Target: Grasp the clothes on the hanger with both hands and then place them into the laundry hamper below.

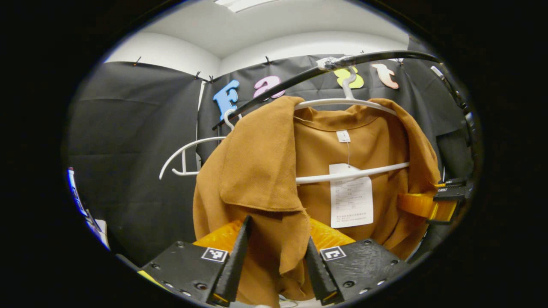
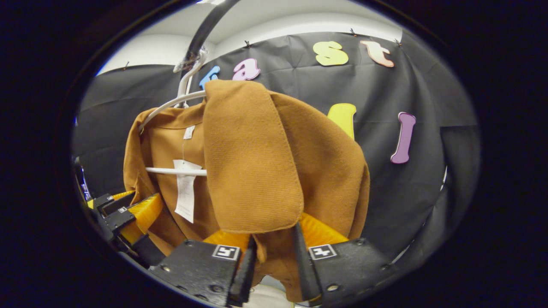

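A brown garment [image 1: 257,162] [image 2: 252,171] hangs on a white hanger [image 1: 342,102] [image 2: 171,171] from a black rail [image 1: 385,55] [image 2: 205,30]. In the left gripper view, my left gripper [image 1: 277,231] holds the hanging front flap, and the cloth fills the gap between both fingers. In the right gripper view, my right gripper [image 2: 274,234] is shut on the bunched lower edge under the other flap. The right gripper [image 1: 428,205] also shows at the garment's right side. The left gripper [image 2: 137,216] also shows at the garment's left side. A white paper tag [image 1: 351,196] [image 2: 185,192] dangles inside the collar.
A second white hanger [image 1: 184,158] hangs bare on the rail, left of the garment. Black cloth walls close in behind and to both sides. A pale surface [image 2: 265,295] shows just below the garment's hem.
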A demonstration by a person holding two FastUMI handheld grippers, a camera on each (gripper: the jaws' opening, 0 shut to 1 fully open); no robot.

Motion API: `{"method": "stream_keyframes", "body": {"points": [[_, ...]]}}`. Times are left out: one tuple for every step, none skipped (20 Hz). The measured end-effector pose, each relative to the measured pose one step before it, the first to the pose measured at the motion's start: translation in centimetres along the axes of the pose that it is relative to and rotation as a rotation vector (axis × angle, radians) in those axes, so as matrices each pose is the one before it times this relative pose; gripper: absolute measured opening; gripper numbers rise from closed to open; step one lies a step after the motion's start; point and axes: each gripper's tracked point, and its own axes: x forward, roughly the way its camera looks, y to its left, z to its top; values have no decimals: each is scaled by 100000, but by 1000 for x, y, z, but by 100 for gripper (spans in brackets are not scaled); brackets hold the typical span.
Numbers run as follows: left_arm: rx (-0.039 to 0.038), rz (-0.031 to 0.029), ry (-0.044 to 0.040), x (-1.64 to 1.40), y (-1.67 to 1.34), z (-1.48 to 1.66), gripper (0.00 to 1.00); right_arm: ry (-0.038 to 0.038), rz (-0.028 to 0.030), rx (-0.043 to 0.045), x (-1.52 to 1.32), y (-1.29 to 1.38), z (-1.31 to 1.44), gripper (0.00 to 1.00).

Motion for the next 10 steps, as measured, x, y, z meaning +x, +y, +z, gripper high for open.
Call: {"method": "stream_keyframes", "body": {"points": [[-2141, -931, 474, 104, -24, -135, 58, 326, 1521, -581, 8, -2, -141, 38], [-1955, 11, 241, 70, 135, -137, 37, 496, 1648, 35, 66, 69, -137, 30], [-178, 866, 929, 45, 271, -149, 17, 342, 1584, 480, 65, 46, 165, 25], [362, -587, 992, -113, -20, -214, 14, 64, 1809, 849, 146, 24, -58, 16], [1329, 851, 450, -30, 240, 25, 16, 594, 1222, 1242, 16, -80, -129, 12], [836, 2166, 194, -464, 548, -316, 19, 628, 845, 1633, -9, -215, 36, 8], [511, -185, 410, -25, 81, -31, 2, 411, 735, 1730, -52, -304, -34, 7], [608, -500, 7, 490, -125, -82, 6, -24, 1674, 1009, 149, -114, 147, 7], [101, -1048, 116, 163, -202, -126, 10, -75, 1803, 816, 438, 94, 81, 7], [790, 965, 874, 164, 332, -324, 7, 74, 2447, 1386, -171, 33, 131, 6]]}}
